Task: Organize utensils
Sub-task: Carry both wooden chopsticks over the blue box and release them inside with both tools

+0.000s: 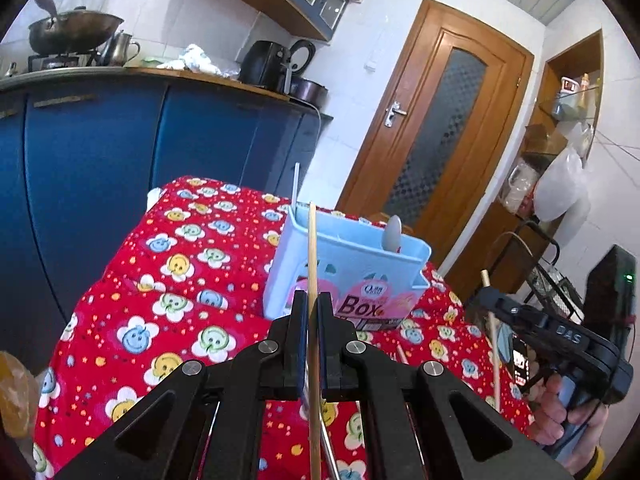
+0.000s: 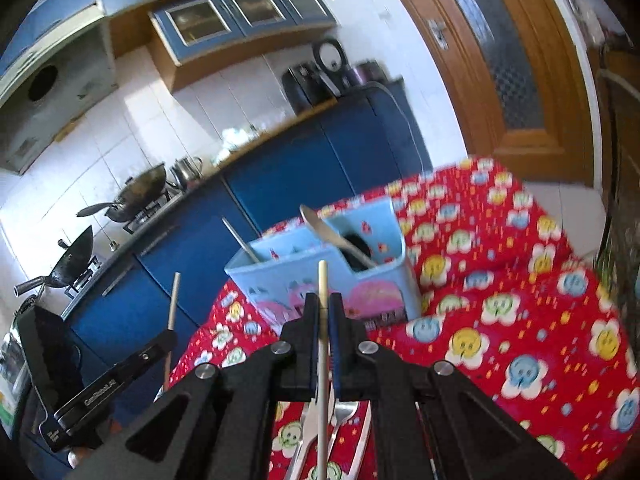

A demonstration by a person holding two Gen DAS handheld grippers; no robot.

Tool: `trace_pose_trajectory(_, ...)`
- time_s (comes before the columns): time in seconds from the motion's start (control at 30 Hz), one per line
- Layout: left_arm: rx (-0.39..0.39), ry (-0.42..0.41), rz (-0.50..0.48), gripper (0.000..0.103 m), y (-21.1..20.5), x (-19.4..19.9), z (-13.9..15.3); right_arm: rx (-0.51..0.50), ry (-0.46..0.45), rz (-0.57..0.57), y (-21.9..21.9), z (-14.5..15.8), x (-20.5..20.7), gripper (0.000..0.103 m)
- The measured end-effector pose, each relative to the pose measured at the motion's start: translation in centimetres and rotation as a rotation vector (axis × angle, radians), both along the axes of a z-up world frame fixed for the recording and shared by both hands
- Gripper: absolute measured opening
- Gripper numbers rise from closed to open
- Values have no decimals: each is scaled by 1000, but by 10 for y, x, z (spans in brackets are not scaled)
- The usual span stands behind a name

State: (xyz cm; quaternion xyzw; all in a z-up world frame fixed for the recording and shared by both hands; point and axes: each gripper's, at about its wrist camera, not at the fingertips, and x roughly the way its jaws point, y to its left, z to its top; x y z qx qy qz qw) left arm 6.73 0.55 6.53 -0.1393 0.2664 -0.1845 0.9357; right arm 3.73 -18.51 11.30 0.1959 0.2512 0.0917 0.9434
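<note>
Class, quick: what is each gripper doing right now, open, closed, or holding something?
Left gripper: closed on a wooden chopstick.
Right gripper: closed on a second, paler chopstick.

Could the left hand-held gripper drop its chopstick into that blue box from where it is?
Probably yes: the left hand-held gripper holds its chopstick upright before the blue box, whose open top shows nothing blocking.

A home kitchen: blue cabinets [image 1: 100,140], wok [image 1: 74,32] on the stove, kettle [image 1: 122,46], tiled walls
</note>
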Motion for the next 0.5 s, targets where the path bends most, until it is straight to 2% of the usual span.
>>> trace_pose_trajectory(0.17, -17, -27, -2, 5, -6, 12, 10, -29, -63, 0, -1, 12, 1, 6)
trace_pose_trajectory(0.5, -39, -117, -13, 5, -23, 42, 38, -30, -113, 0, -8, 24, 17, 6)
